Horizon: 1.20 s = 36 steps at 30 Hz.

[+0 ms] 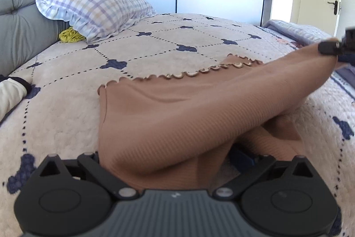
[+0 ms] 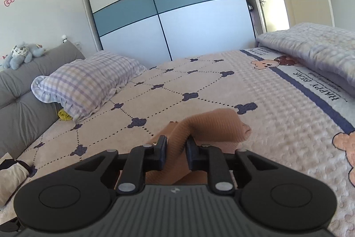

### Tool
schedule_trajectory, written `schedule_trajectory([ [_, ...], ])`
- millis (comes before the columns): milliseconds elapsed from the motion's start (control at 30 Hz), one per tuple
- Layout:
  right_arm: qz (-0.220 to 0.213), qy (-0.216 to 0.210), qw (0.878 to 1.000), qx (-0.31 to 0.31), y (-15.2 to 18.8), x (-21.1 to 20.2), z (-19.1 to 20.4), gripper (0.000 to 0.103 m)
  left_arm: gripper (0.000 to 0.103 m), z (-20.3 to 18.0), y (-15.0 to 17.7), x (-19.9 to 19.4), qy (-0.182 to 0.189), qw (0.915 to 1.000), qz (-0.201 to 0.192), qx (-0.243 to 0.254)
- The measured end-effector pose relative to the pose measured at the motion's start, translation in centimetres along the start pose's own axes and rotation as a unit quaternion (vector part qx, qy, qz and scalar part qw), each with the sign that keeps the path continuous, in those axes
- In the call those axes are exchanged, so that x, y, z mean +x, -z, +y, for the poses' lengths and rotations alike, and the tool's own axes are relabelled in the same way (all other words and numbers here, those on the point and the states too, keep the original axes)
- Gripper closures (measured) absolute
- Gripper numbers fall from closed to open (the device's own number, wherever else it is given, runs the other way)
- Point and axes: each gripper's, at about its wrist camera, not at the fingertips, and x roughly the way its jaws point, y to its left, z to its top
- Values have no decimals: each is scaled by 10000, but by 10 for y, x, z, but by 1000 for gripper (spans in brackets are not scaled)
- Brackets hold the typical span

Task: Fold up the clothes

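Observation:
A brown ribbed garment (image 1: 177,108) with a scalloped hem lies on the quilted bedspread (image 1: 66,117). Its right end is lifted off the bed. My right gripper (image 2: 176,148) is shut on a bunched fold of this garment (image 2: 208,126), and in the left wrist view it appears at the far right (image 1: 330,48), holding the raised end. My left gripper (image 1: 168,154) has its linkage spread wide. The brown cloth drapes over it and hides its fingertips, with only a blue pad (image 1: 240,157) peeking out.
A plaid pillow (image 1: 95,8) leans on the grey headboard (image 1: 20,14), with a yellow cloth (image 1: 71,36) beside it. A cream and black garment (image 1: 11,92) lies at the left edge. A folded grey blanket (image 2: 310,54) sits at the right, and a wardrobe (image 2: 166,14) stands behind.

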Motion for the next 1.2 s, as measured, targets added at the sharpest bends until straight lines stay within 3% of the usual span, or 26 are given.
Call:
schedule_trajectory([
  [67,121,136,9993,-328,9,2,0,81,27,5,-1,-2,132,9998,-64,-138],
  [100,221,217,9987,-400,16,5,-3,76,44,7,-2,-3,152,9997,-78,-161],
  [233,695,327,9970,125,47,16,-31,46,72,13,-3,-9,258,9993,-169,-224],
  [333,814,388,9945,531,56,26,-46,32,78,16,-11,-23,436,9980,-361,-274],
  [400,808,403,9937,658,52,36,-48,30,80,16,-17,-37,610,9964,-536,-242],
  [500,719,337,9934,826,38,55,-48,28,82,16,-27,-58,921,9926,-750,-243],
  [533,706,258,9930,916,33,62,-47,32,82,16,-30,-63,1002,9916,-790,-229],
  [567,776,67,9923,964,29,67,-45,40,82,16,-32,-69,1061,9909,-802,-207],
  [600,858,-162,9919,928,25,69,-41,70,83,18,-35,-75,1102,9905,-806,-186],
  [633,854,-303,9925,818,19,65,-33,84,83,21,-37,-83,1139,9900,-815,-175],
  [767,67,-689,9970,347,-2,-2,-17,88,83,44,-48,-135,1473,9846,-930,-154],
  [933,-607,-1354,9888,166,-49,-109,-30,88,81,71,-68,-219,2145,9694,-1196,-29],
  [1033,-1059,-1647,9806,-16,-76,-162,-31,88,73,80,-83,-241,2318,9632,-1362,-49],
  [1067,-1107,-1630,9804,2,-83,-169,-30,87,70,82,-87,-237,2314,9628,-1391,-70],
  [1100,-1132,-1597,9806,32,-90,-174,-30,86,60,84,-89,-227,2278,9641,-1361,-81],
  [1133,-1021,-1456,9840,112,-94,-167,-30,84,39,85,-88,-212,2133,9694,-1208,-138],
  [1167,-829,-1203,9892,105,-91,-153,-31,81,35,87,-83,-195,1874,9773,-957,-249],
  [1200,-602,-928,9938,101,-87,-138,-32,71,35,88,-78,-178,1645,9832,-709,-361],
])
